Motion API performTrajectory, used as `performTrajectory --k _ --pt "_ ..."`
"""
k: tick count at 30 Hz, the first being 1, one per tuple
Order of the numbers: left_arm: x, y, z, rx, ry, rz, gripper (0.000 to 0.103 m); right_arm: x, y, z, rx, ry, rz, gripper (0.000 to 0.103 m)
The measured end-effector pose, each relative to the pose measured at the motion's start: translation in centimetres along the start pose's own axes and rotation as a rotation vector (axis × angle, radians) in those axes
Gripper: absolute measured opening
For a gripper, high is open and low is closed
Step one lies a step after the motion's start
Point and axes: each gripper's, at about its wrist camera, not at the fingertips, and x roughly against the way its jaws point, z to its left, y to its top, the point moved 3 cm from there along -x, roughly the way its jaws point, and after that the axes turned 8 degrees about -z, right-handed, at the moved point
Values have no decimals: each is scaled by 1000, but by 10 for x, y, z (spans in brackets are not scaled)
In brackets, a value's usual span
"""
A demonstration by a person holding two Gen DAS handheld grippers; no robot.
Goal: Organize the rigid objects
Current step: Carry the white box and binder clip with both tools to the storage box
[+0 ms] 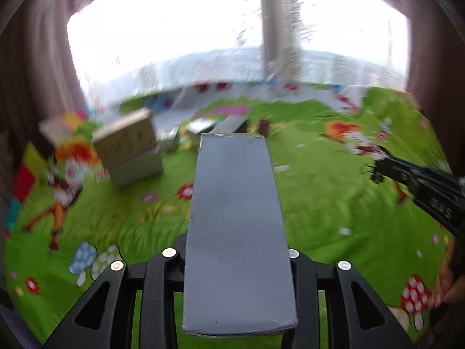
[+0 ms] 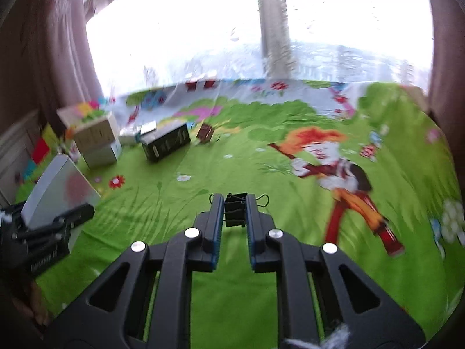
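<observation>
Daylight is pouring in from the big window (image 1: pixel 203 29) at the top of both views and it is blowing out to pure white, no detail behind the glass. Green printed cloth (image 2: pixel 232 174) is getting even, bright light; shadows are staying soft and faint. Curtains (image 1: pixel 35 72) at the sides are sitting dim and brownish. Motion blur is smearing both frames, worst on the far boxes (image 1: pixel 128 148) and the cartoon prints; the near gripper bodies are reading sharper. Fisheye is bending the window frame and cloth edge hard, and corners are vignetting to dark.
</observation>
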Motion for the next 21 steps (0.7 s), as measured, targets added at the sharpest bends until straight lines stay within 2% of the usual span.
performTrajectory --k 3,7,11,16,21 --pt "2 0 -13 -29 -19 4 35 1 -3 -2 21 -9 22 18" --pt "-4 -8 -5 9 -20 43 35 -11 -9 -9 7 52 105 18" --pt "1 -11 6 51 -30 45 35 -1 -17 -18 -20 60 102 18" --pt "16 3 6 57 -48 -8 35 25 3 -24 -66 72 11 18" --pt "55 35 -3 32 -43 -138 35 70 39 -17 -44 69 -150 18"
